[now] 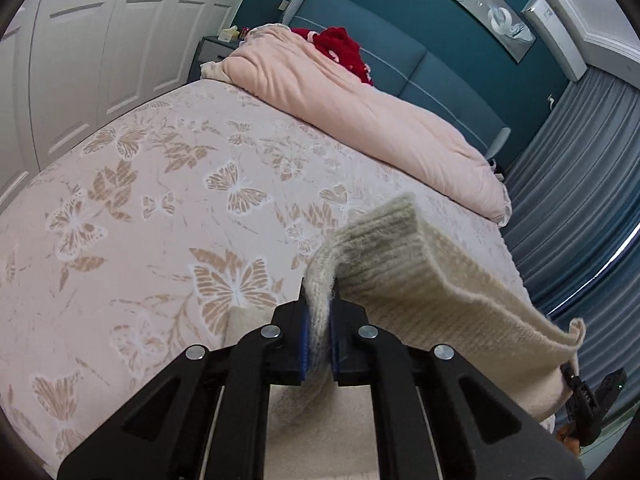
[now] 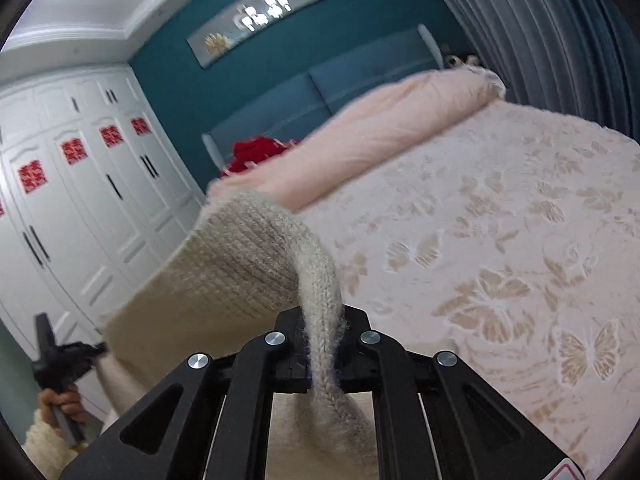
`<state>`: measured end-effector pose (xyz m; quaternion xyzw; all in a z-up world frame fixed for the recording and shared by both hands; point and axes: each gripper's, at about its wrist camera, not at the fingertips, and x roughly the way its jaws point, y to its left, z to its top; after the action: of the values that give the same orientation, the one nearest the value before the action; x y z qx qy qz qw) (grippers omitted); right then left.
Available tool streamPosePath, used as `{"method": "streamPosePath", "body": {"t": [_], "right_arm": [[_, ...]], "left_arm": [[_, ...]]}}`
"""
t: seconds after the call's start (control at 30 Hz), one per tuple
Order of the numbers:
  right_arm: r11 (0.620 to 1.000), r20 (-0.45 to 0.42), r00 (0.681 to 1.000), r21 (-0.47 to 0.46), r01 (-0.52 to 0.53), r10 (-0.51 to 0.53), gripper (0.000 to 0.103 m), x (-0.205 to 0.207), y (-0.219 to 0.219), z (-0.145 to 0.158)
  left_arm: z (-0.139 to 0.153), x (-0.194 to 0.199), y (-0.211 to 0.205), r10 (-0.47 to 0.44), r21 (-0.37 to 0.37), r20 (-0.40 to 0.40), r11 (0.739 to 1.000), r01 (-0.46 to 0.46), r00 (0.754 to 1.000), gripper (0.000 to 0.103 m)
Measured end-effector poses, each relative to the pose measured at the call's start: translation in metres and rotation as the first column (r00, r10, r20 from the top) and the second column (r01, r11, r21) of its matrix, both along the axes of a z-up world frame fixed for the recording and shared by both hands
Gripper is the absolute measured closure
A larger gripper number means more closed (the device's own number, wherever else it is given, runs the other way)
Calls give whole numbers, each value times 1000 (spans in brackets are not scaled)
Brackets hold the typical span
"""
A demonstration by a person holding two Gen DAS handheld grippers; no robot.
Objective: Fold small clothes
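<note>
A cream knitted garment hangs lifted above the bed, stretched between both grippers. My left gripper is shut on one ribbed corner of it, with the knit bunched between the blue pads. In the right wrist view the same cream knit drapes to the left, and my right gripper is shut on its other corner. The right gripper shows at the far edge of the left wrist view, pinching the cloth. The left gripper shows in the right wrist view, held by a hand.
The bed has a pale pink butterfly-patterned cover. A rolled pink duvet lies by the blue headboard, with a red garment behind it. White wardrobe doors stand on one side, grey-blue curtains on the other.
</note>
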<state>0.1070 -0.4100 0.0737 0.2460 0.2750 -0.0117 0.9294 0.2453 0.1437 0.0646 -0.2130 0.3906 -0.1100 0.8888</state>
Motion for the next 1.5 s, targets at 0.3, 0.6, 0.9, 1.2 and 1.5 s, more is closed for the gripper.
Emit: {"method": "streamPosePath", "body": {"t": [0.3,0.6,0.9,1.2,1.5], "right_arm": [[997,-129,991,67,32,-24,97,36,-4,-49],[984,-355,929,95,150,-107,80,51,-22,-121],[981,-340,929,73,180,-145,37,-88,15,-98],[962,-419,904,199,187,-89,26,-114,51,-153],[907,-395,914,345,241,-92,76,-48,36,-152]], "left_arm": [[-59,25,-33,-4,141,-123,990,22,992,97],[-127,60,-46,20,250,-277,967,52,961,86],[-101,-78,25,108,-2,-241,994,-112,964,18],[-157,-140,22,182,-175,-415,945,-275,891,16],[-153,-85,-5,239,-80,-403,953,-294,883,68]]}}
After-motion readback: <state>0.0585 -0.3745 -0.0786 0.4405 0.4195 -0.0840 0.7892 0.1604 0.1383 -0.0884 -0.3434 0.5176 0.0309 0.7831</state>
